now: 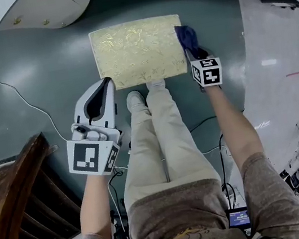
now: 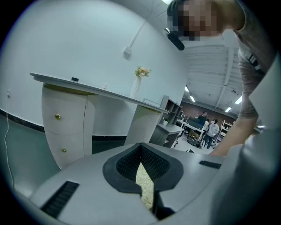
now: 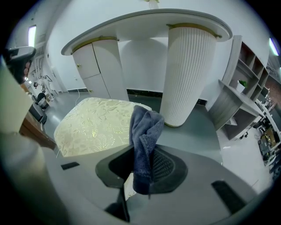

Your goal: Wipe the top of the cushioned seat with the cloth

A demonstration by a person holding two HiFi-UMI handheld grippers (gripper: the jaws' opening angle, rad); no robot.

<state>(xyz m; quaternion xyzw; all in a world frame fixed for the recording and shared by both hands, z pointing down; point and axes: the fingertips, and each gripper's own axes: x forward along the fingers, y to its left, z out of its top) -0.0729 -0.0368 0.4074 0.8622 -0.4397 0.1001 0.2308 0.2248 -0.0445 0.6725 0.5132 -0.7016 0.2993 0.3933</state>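
The cushioned seat [image 1: 137, 52] has a pale yellow-gold patterned top and stands on the grey floor ahead of the person's feet; the right gripper view also shows the cushioned seat [image 3: 94, 125]. My right gripper [image 1: 192, 51] is shut on a dark blue cloth [image 1: 186, 38] at the seat's right edge. The cloth [image 3: 144, 143] sticks up, bunched, between the jaws. My left gripper [image 1: 103, 87] hangs just off the seat's near left corner, its jaws close together with nothing between them. A sliver of the seat [image 2: 144, 184] shows through the narrow slit.
A white cabinet with gold knobs [image 1: 39, 12] and a ribbed white column [image 3: 186, 70] stand beyond the seat. A dark wooden chair [image 1: 14, 197] is at the lower left. Cables [image 1: 13, 91] run over the floor. The person's legs [image 1: 158, 137] reach to the seat's near edge.
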